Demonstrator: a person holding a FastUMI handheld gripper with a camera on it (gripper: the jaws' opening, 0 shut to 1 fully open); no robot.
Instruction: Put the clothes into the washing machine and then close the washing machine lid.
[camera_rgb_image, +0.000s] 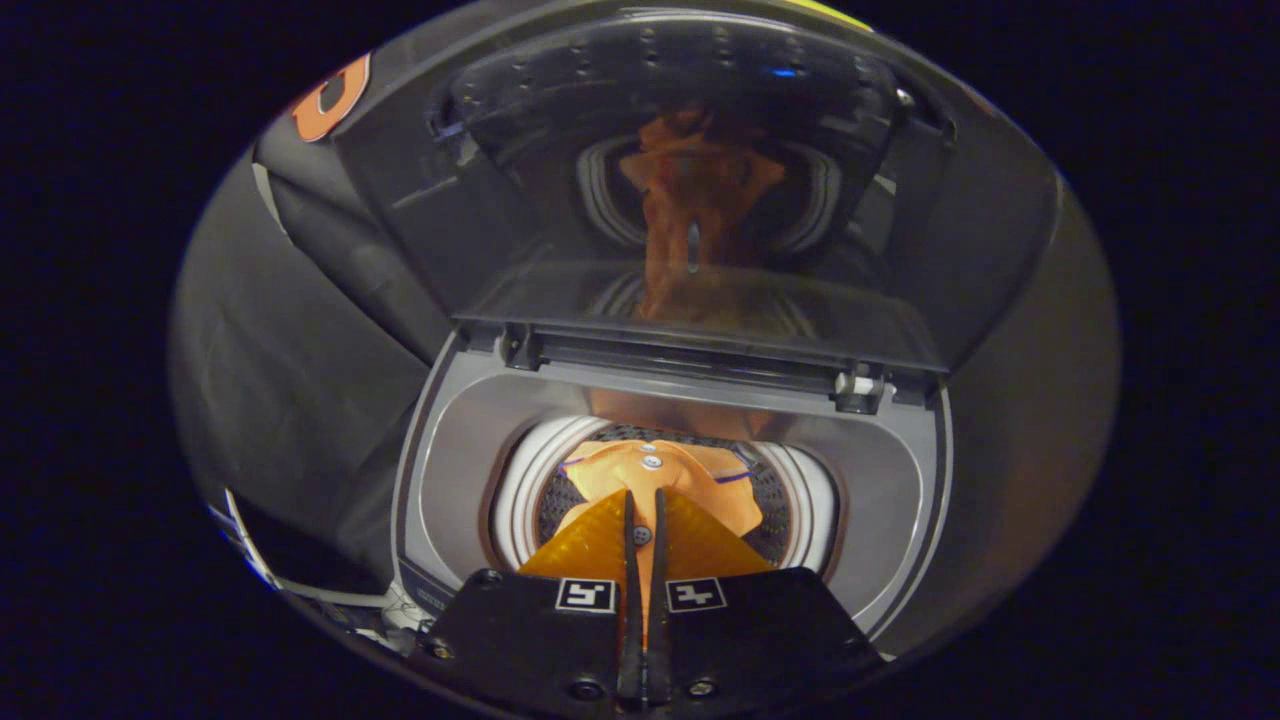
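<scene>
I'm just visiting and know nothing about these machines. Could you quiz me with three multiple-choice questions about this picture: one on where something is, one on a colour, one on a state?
1. Where does the garment hang?
A. Over the drum
B. On the lid
C. On the floor

2. What colour is the garment?
A. Blue
B. Orange
C. White

3. How does the washing machine lid stand?
A. Shut
B. Removed
C. Raised open

Answers:
1. A, the cloth runs from the fingers into the drum opening just ahead.
2. B, it is orange with small buttons.
3. C, the lid is tilted up behind the opening and reflects the cloth. The gripper has its fingers pinched on the garment.
</scene>
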